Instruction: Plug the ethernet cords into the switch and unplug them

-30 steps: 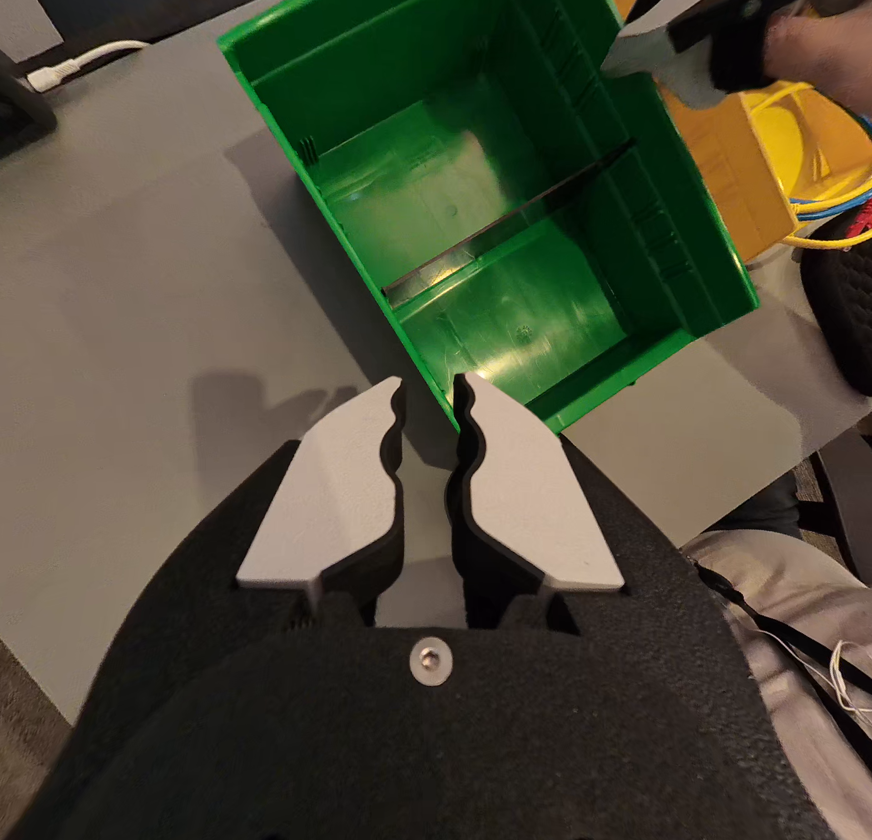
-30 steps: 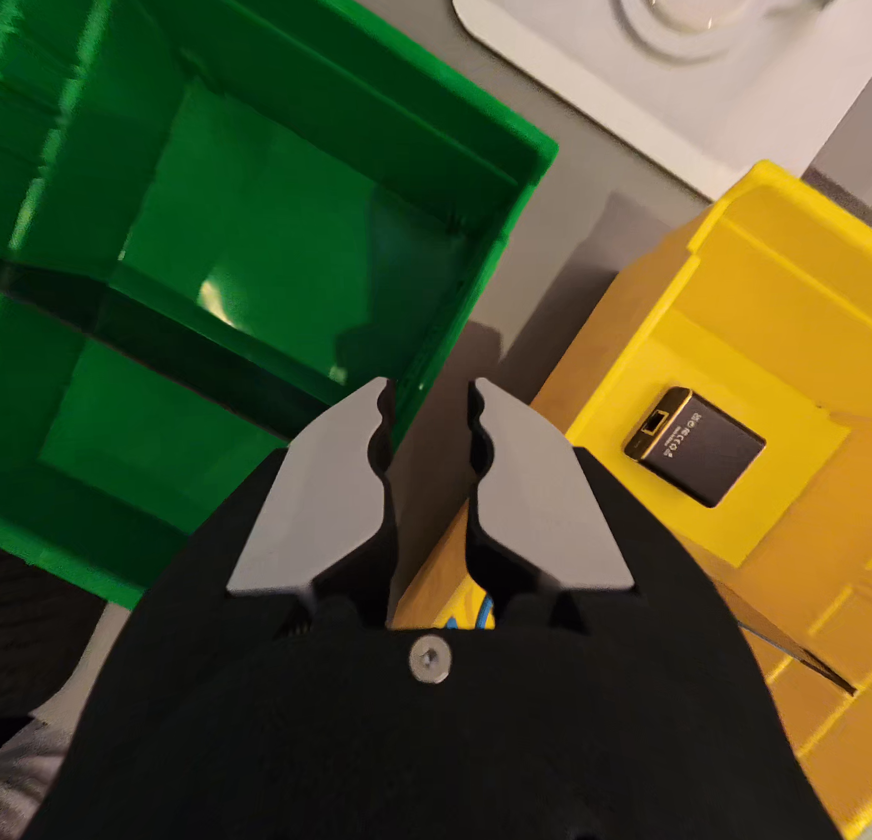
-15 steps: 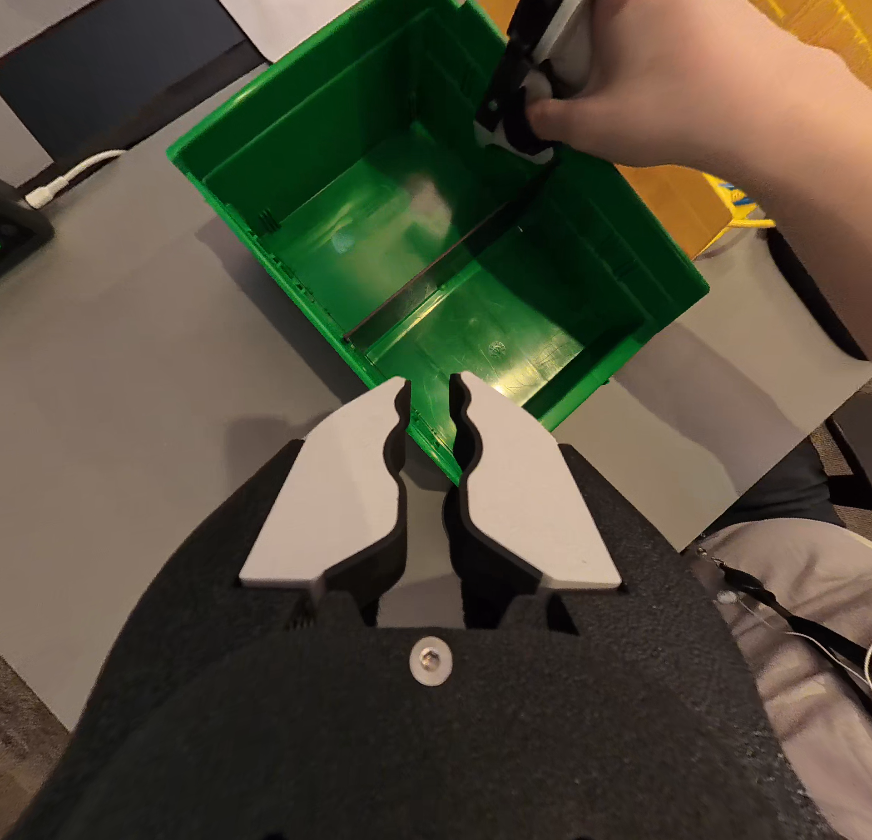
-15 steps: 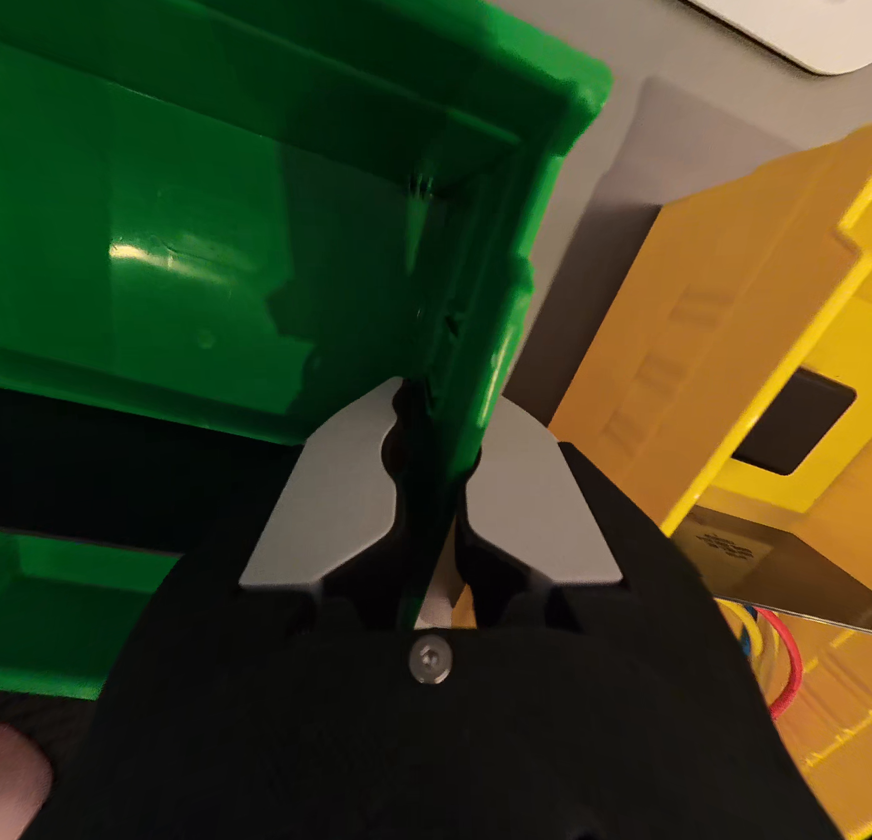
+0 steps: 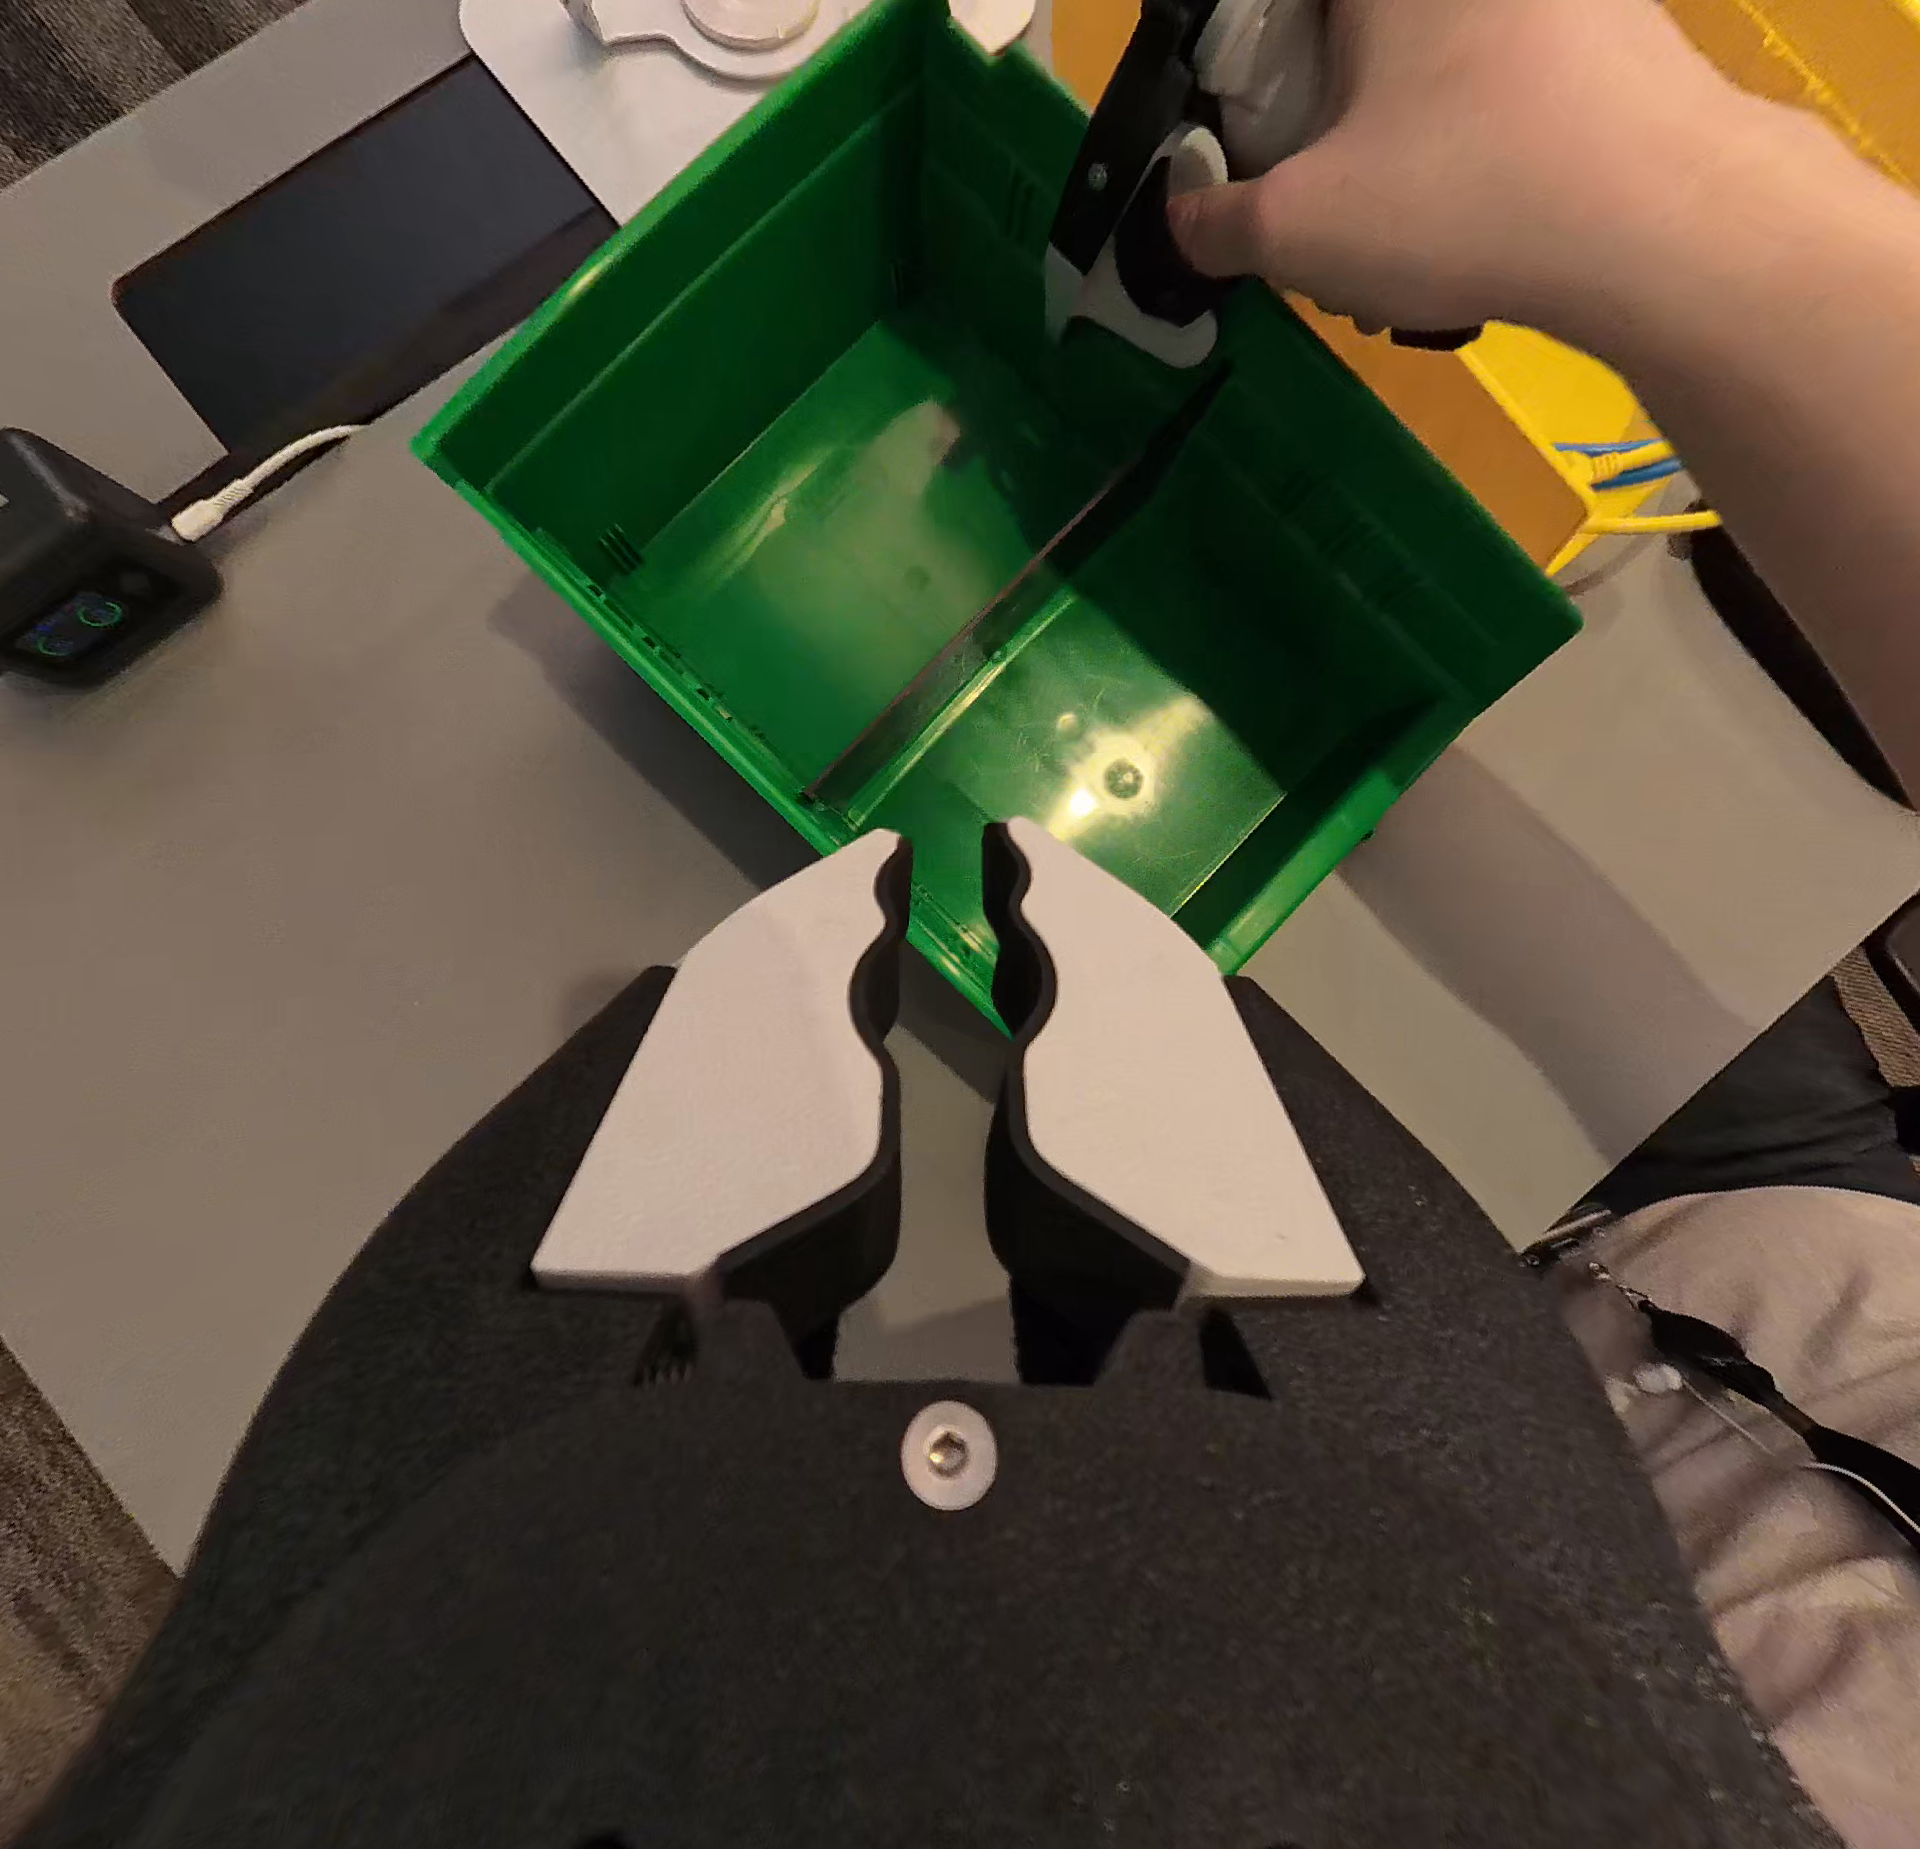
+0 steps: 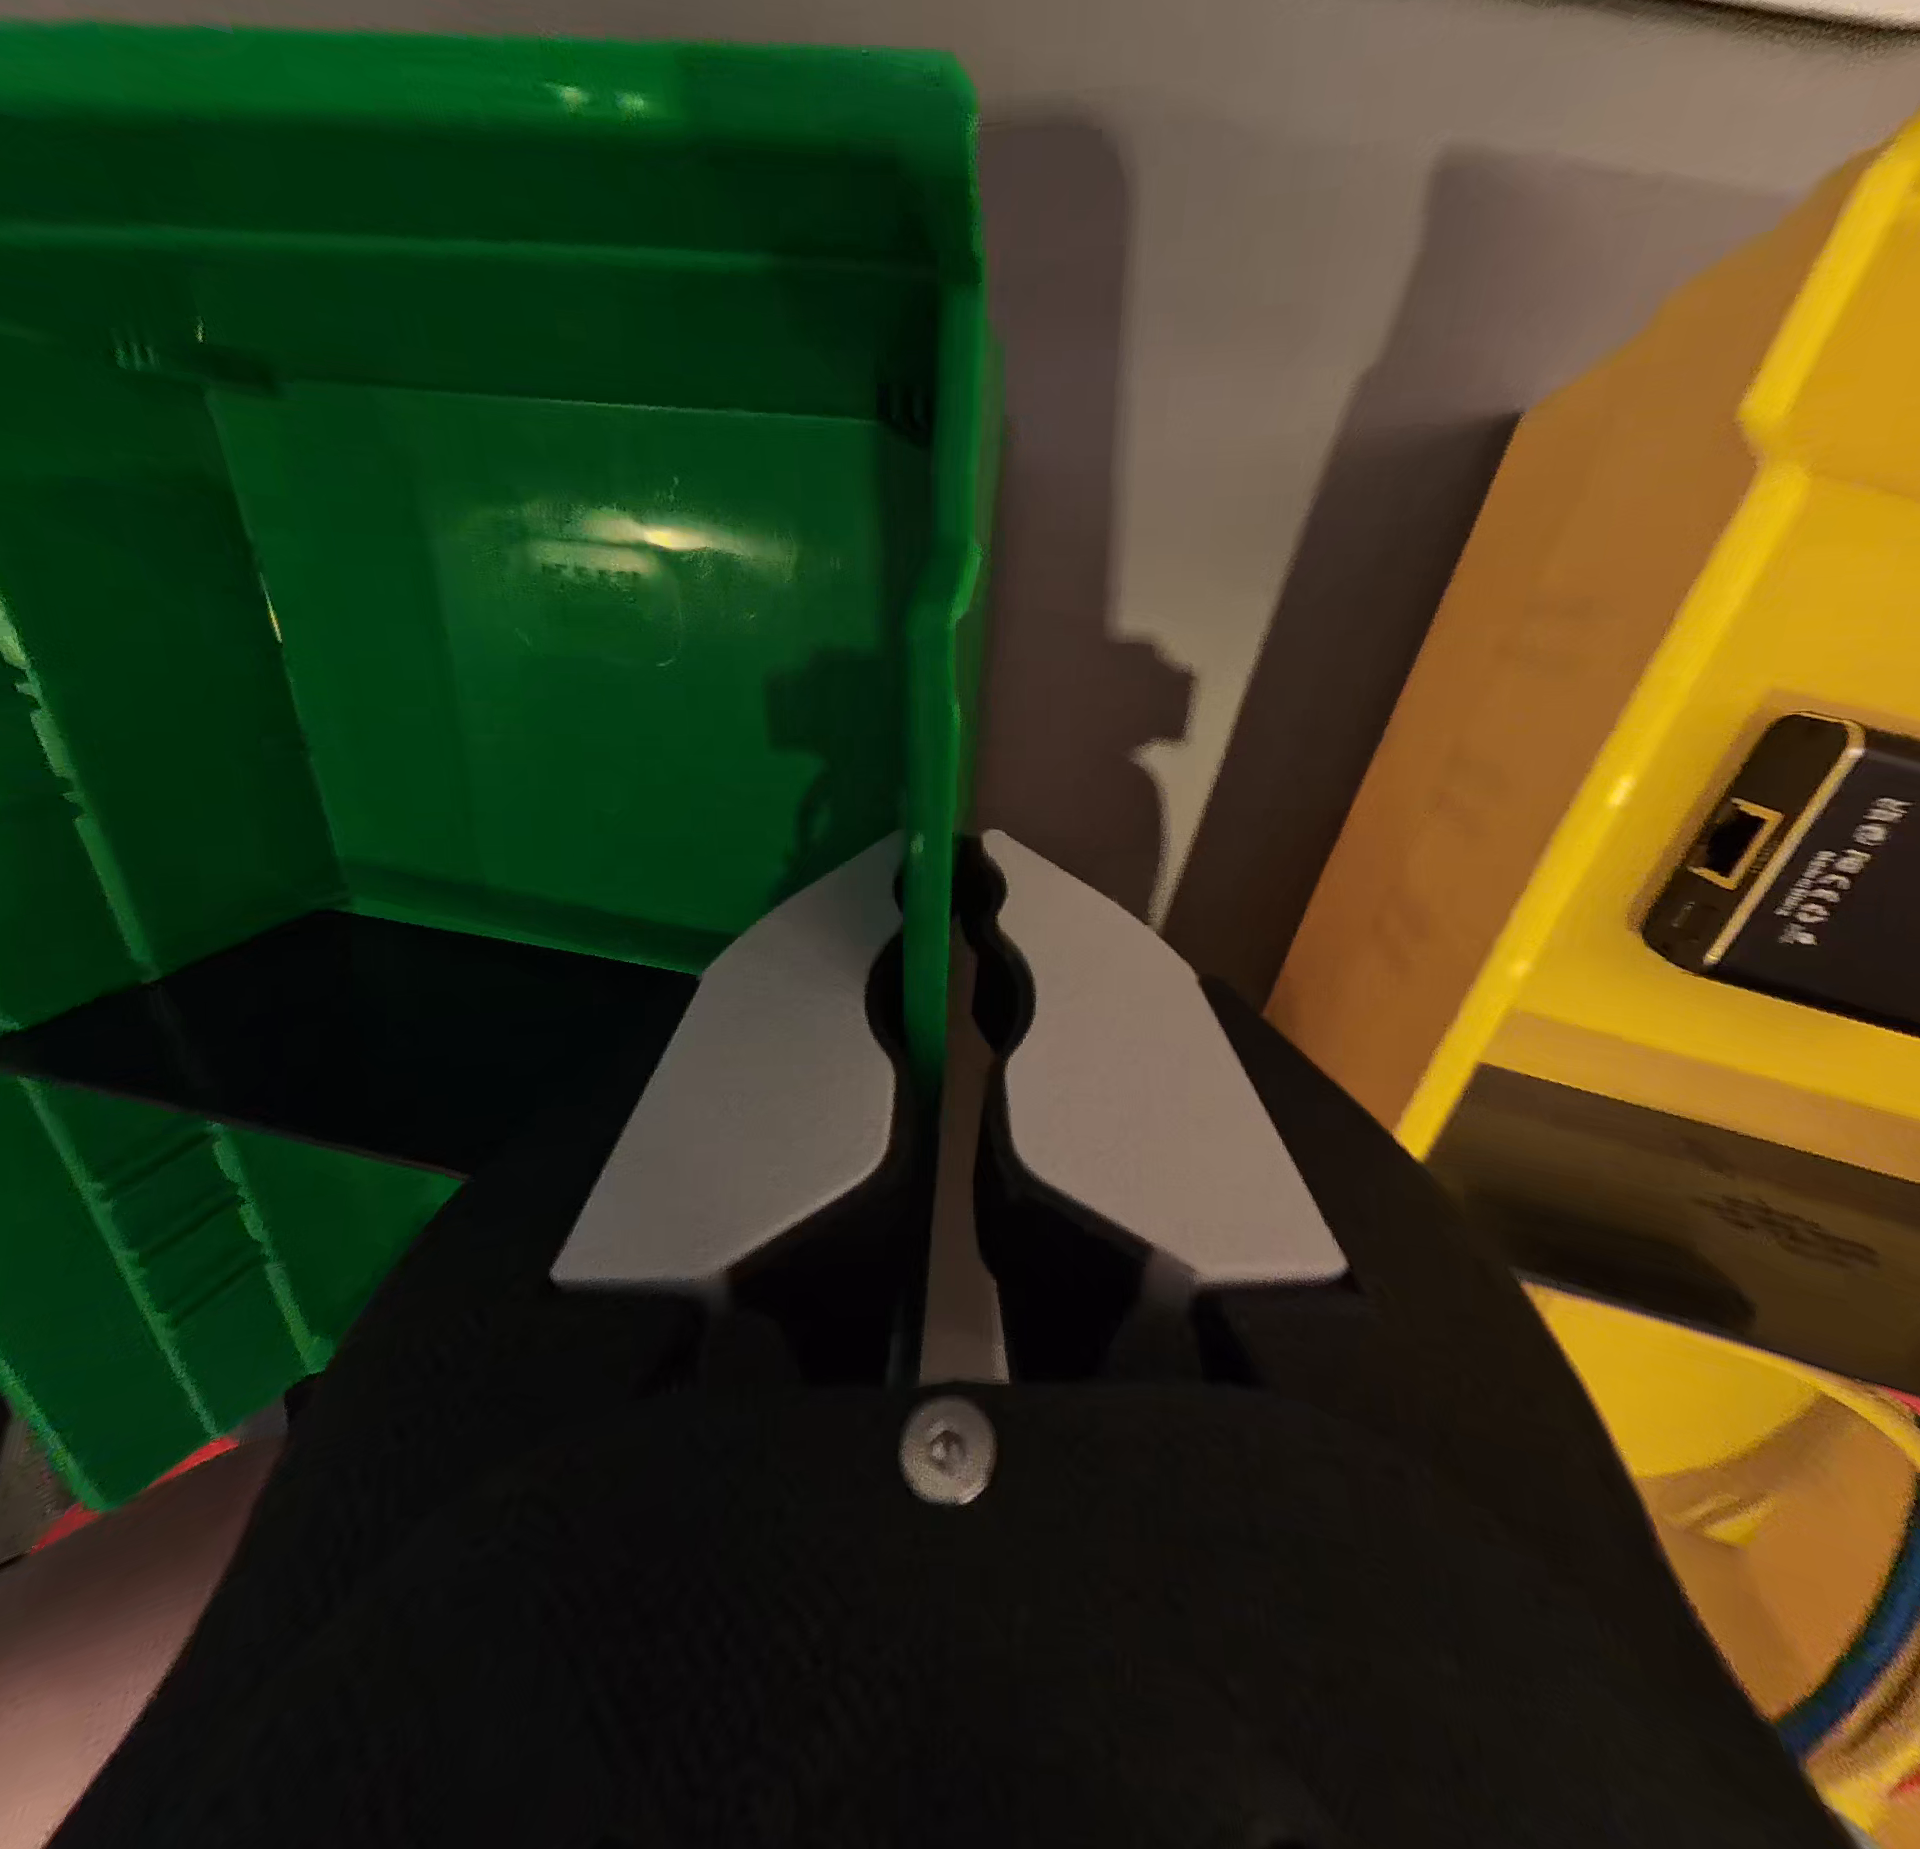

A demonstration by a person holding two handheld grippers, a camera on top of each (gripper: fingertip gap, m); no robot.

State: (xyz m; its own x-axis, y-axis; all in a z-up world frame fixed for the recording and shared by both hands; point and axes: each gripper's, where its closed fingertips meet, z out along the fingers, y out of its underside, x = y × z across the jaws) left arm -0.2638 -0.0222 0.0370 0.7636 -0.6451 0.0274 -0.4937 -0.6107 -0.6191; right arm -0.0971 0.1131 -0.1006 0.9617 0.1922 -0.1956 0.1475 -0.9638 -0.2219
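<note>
Clamping green bin (image 6: pixel 520 199) wall, right claw (image 6: pixel 940 845)

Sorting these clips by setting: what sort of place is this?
Probably an office or lab workbench: a grey table with a green bin and a yellow bin holding a small black network device and coloured cables.

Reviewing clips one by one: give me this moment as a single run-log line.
right gripper: astride green bin side wall | left gripper: open, empty, above bin's near wall | green bin: empty | switch: in yellow bin, unplugged
</note>
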